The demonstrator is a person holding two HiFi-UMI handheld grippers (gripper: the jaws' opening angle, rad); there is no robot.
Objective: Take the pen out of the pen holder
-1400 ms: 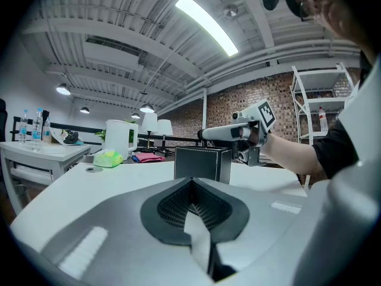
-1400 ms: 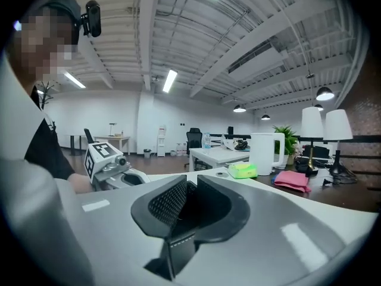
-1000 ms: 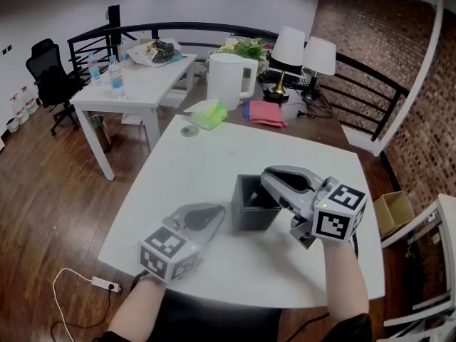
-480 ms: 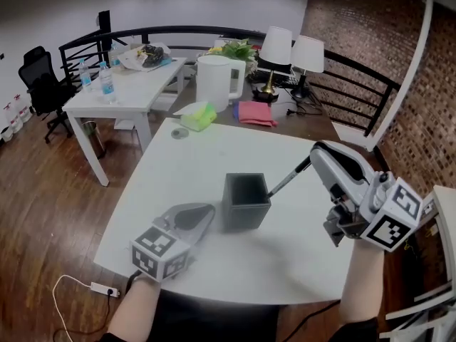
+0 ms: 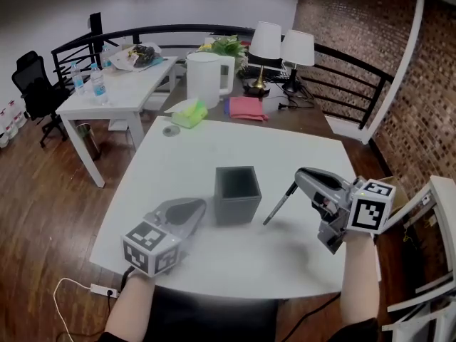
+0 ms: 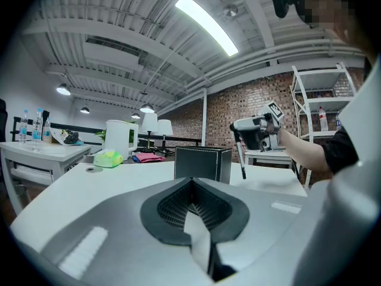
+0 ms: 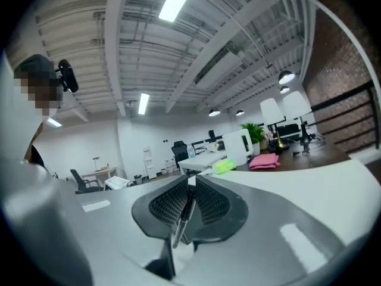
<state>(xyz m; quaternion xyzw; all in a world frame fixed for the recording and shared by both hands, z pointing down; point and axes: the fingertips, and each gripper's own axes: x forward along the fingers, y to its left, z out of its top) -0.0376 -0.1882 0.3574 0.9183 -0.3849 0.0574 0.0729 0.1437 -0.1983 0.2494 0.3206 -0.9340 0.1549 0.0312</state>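
Observation:
A dark grey square pen holder [image 5: 236, 194] stands on the white table [image 5: 192, 155]; the left gripper view shows the pen holder [image 6: 202, 164] straight ahead. My right gripper [image 5: 298, 180] is to the right of it, shut on a black pen [image 5: 280, 205]. The pen slants down and left, clear of the holder, its tip just above the table. In the right gripper view the pen [image 7: 181, 216] lies between the pads of the right gripper [image 7: 190, 183]. My left gripper [image 5: 198, 206] rests just left of the holder, shut and empty, with the left gripper [image 6: 191, 180] aimed at it.
At the table's far edge lie a green tissue pack [image 5: 187, 112], a small round disc [image 5: 170, 130] and a pink cloth [image 5: 246, 109]. Behind them stand a white jug [image 5: 205, 79] and two lamps [image 5: 265, 41]. A second white table [image 5: 107, 91] is far left.
My right gripper has drawn the pen up out of the holder and carried it off to the right, so the pen now hangs clear beside the holder. The left gripper has stayed put.

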